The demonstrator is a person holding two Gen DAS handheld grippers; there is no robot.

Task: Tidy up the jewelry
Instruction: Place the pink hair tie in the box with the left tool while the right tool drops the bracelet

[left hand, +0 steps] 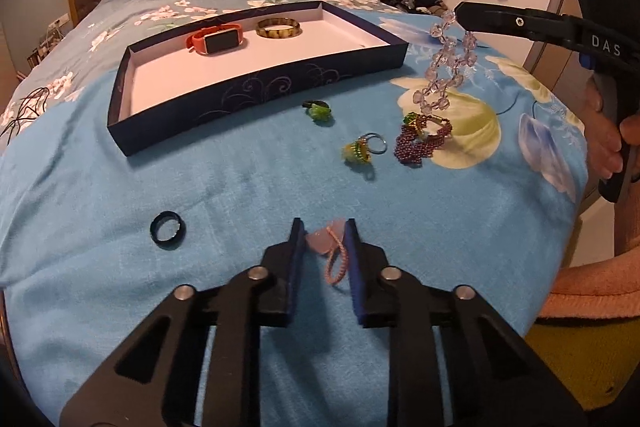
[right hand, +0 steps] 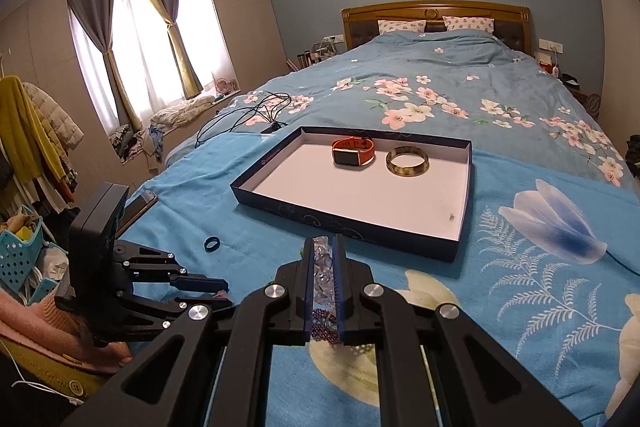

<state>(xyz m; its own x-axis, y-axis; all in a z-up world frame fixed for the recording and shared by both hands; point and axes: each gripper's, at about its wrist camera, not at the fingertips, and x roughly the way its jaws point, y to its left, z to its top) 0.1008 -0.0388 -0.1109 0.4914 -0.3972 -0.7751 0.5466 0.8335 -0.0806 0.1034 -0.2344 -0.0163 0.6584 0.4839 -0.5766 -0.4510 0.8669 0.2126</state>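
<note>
Between the blue pads of the left hand-held gripper (left hand: 324,227) lies a pink stone pendant (left hand: 325,237) on a braided pink cord loop (left hand: 335,263), resting on the blue bedspread (left hand: 240,187); the jaws stand narrow on either side of it, and whether the pads already press on the stone I cannot tell. The cord trails back toward the camera, so the piece's long axis runs roughly along the fingers rather than across them. Up and to the right, the right hand-held gripper (left hand: 460,11) is clamped on a clear crystal bead necklace (left hand: 444,67), which hangs from its tip, the lower end near a purple bead bracelet (left hand: 420,143) on the bed. Outward from both lies the dark blue tray (left hand: 256,95), its long side facing the grippers, with an orange smartwatch (left hand: 216,41) and an amber bangle (left hand: 279,28) inside, side by side near the far wall. The right hand-held gripper looks the nearer to the tray, which lies ahead of it and slightly to its right in its own view; the coming move probably carries the necklace forward over the near wall. A black ring (left hand: 168,229), a green ring (left hand: 318,111) and a yellow-green beaded ring (left hand: 362,149) lie loose on the bedspread.
</note>
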